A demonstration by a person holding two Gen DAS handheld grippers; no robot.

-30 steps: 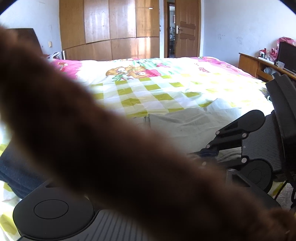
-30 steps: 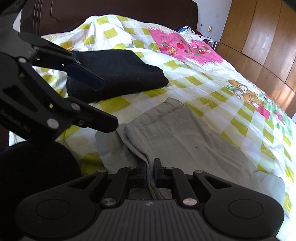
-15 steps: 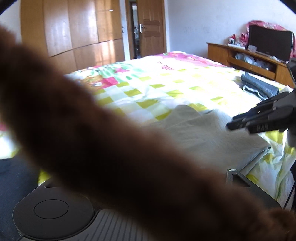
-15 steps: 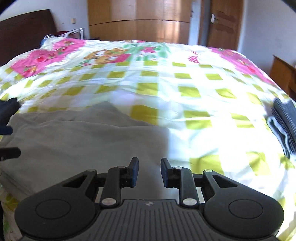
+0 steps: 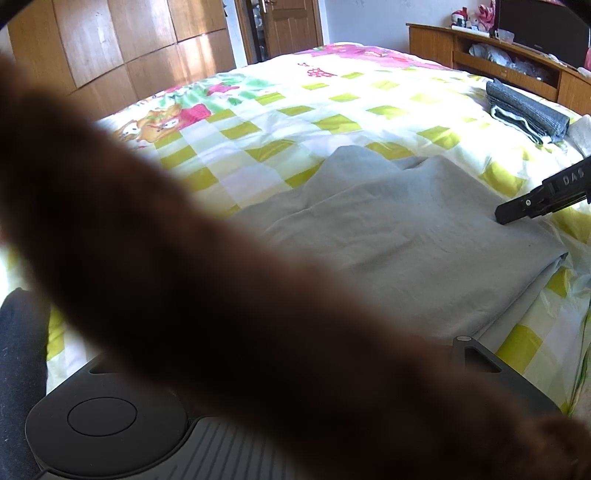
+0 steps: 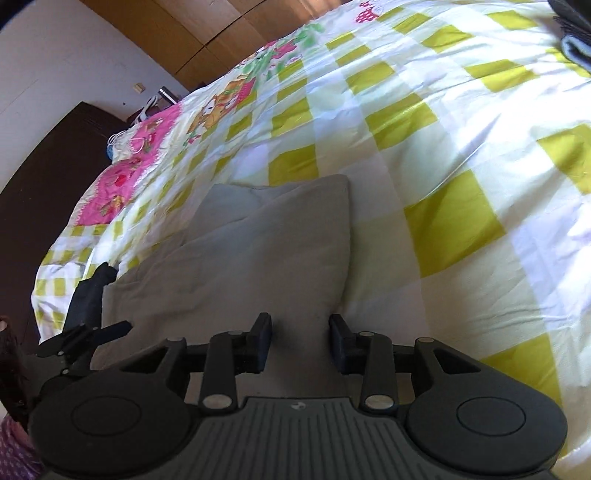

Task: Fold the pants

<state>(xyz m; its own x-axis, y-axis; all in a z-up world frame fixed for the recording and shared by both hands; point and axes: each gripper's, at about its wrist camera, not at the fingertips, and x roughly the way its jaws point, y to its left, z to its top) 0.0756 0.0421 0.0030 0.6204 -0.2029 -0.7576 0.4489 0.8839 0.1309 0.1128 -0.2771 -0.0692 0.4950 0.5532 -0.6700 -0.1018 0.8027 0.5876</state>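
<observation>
The grey pants (image 5: 406, 236) lie folded flat on the checked bedspread (image 5: 332, 110). They also show in the right wrist view (image 6: 258, 251). My right gripper (image 6: 300, 341) is open and empty, low over the near edge of the pants. One of its fingers (image 5: 535, 201) shows at the right of the left wrist view, above the pants' right side. A blurred brown shape (image 5: 184, 295) covers the left gripper's fingers in the left wrist view. The left gripper (image 6: 85, 336) shows small at the left of the right wrist view, beside the pants' left edge.
A folded dark garment (image 5: 18, 369) lies at the left. A folded grey and white garment (image 5: 524, 110) lies at the bed's far right corner. A wooden wardrobe (image 5: 110, 48), a door (image 5: 280, 26) and a wooden shelf unit (image 5: 517, 55) stand beyond the bed.
My right gripper has let go of the pants and opened wider. It has swung to the right side of the pants. The left wrist view has turned right and now looks over the folded pants.
</observation>
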